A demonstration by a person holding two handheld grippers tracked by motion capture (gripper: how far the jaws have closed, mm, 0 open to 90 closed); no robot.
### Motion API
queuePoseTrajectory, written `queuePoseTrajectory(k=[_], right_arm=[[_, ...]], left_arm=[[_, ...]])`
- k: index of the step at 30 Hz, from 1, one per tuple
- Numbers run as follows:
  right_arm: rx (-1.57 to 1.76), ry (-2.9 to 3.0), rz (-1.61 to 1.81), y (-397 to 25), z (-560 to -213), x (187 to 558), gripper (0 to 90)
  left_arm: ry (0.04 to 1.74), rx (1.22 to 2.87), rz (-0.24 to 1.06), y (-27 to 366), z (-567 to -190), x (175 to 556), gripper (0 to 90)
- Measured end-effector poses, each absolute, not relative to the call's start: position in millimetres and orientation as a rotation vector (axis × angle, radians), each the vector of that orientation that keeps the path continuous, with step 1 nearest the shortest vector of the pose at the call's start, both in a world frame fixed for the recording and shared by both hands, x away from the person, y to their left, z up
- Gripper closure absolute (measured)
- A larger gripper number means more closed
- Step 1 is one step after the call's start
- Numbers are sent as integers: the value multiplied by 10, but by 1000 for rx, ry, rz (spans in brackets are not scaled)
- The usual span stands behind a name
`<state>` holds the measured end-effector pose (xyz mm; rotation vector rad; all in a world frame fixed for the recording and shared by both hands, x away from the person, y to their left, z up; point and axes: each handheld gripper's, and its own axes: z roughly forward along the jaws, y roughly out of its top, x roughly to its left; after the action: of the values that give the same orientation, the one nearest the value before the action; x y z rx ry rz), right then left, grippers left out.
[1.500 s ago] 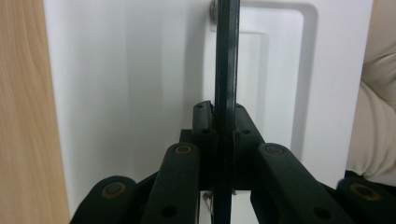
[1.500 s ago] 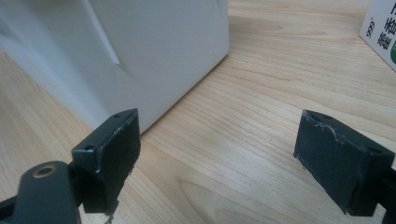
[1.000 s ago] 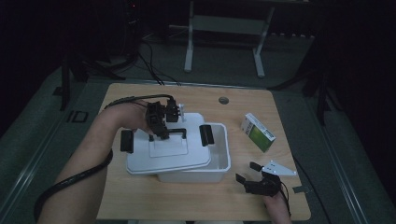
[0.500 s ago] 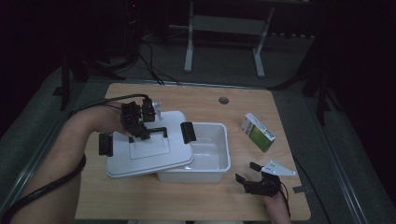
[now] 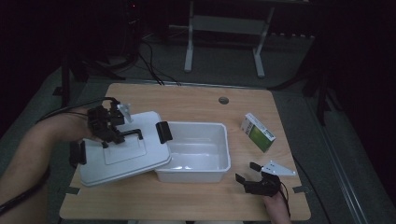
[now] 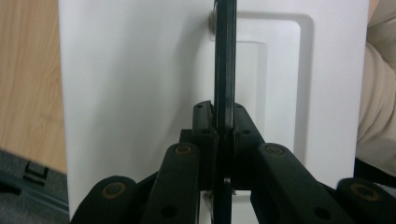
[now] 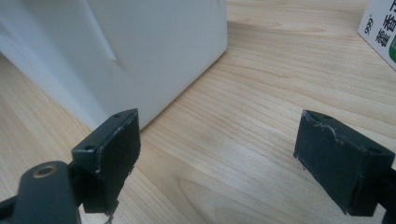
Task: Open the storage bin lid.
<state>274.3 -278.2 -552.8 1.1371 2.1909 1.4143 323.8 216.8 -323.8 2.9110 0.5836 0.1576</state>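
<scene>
The white lid (image 5: 122, 156) sits tilted over the left end of the white tub (image 5: 196, 151), its right edge resting on the tub's left rim and its left part out over the table (image 5: 196, 100) to the left of the tub. A thin black handle (image 5: 130, 134) stands up from the recessed panel in the lid's top, and the left gripper (image 5: 108, 127) has its jaws pressed together on that handle; in the left gripper view the handle (image 6: 225, 60) runs straight up as a dark strip pinched between the two black jaws, with the white lid (image 6: 140, 84) spread behind it. Black clip latches hang at both ends of the lid, the right one (image 5: 163, 131) lying against the tub's left rim. The tub stands open near the middle of the table. To the right of the tub, well apart from it, lies a green and white carton (image 5: 258, 132). In front of the tub's right corner the right gripper (image 5: 248, 173) rests low on the table with its jaws spread wide and nothing between them. The right gripper view brings out what the high view cannot: the tub's outer wall (image 7: 154, 51) close up, the bare wood grain between the jaws, and a corner of the carton (image 7: 380, 32) with printed characters. The left gripper view adds a pale sleeve (image 6: 378, 93) beside the lid.
</scene>
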Motion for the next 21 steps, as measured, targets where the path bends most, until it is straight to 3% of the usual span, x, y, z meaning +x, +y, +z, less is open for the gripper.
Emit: queuePoseTrajectory(k=[11, 21], right_arm=[[1142, 2192, 1410, -2774, -5529, 2744, 140], [1144, 2189, 1405, -2768, -5527, 2738, 140]], left_arm=[[715, 2865, 184, 2682, -3254, 3066, 837], [765, 2861, 129, 2864, -3695, 3066, 837]])
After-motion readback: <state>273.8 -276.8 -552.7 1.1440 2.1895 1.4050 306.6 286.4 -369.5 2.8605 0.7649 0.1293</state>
